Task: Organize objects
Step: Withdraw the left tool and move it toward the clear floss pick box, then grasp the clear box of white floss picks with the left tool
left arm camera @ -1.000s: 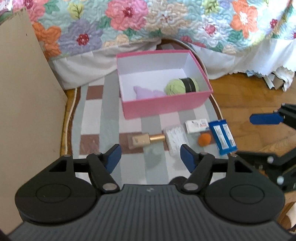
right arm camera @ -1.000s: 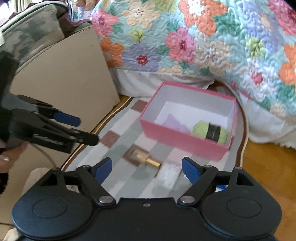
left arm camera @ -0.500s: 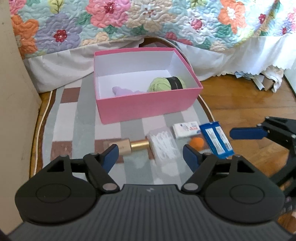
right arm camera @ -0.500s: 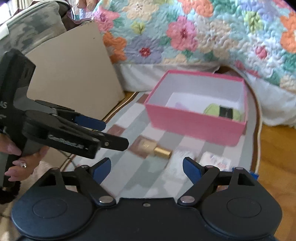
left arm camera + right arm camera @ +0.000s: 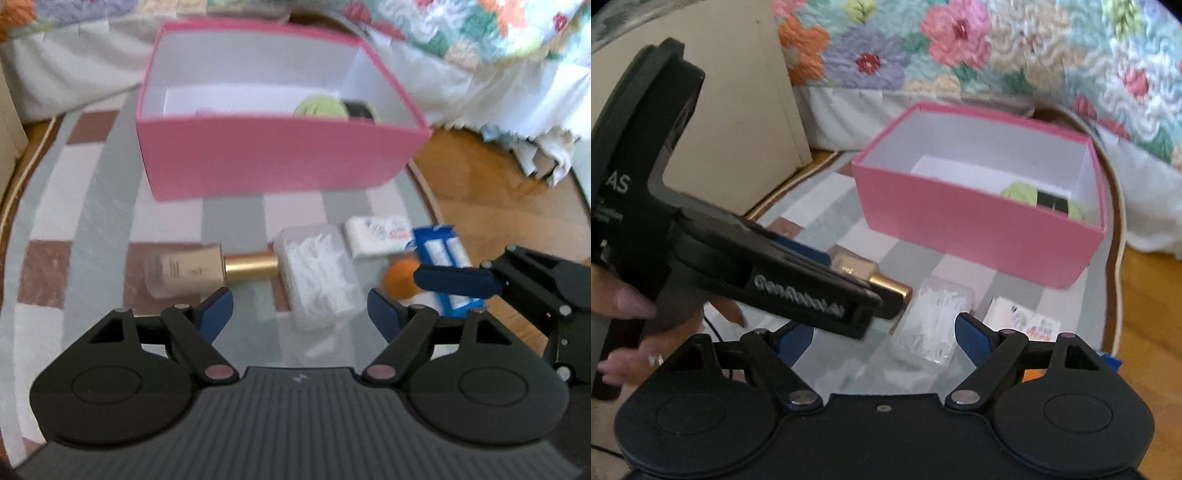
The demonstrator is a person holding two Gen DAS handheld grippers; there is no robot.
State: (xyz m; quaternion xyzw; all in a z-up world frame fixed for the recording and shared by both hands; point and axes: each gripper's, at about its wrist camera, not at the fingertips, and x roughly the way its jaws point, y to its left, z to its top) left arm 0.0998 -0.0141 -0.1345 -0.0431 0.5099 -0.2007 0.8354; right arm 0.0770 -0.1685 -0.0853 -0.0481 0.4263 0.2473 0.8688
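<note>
A pink box stands on the checked rug and holds a green yarn ball with a black band. In front of it lie a beige tube with a gold cap, a clear packet of white sticks, a small white packet, an orange ball and a blue packet. My left gripper hangs open just above the near end of the clear packet, touching nothing. My right gripper is open too, over the clear packet, with the left gripper's fingers crossing in front of the tube.
A tall cardboard board stands at the left. Behind the box hangs a floral quilt with a white skirt. Bare wooden floor lies right of the rug. A person's hand grips the left tool.
Both grippers have sunk toward the row of items on the rug, so box and items look larger. The left jaws stand wider than a second ago. The left gripper now reaches across the right view.
</note>
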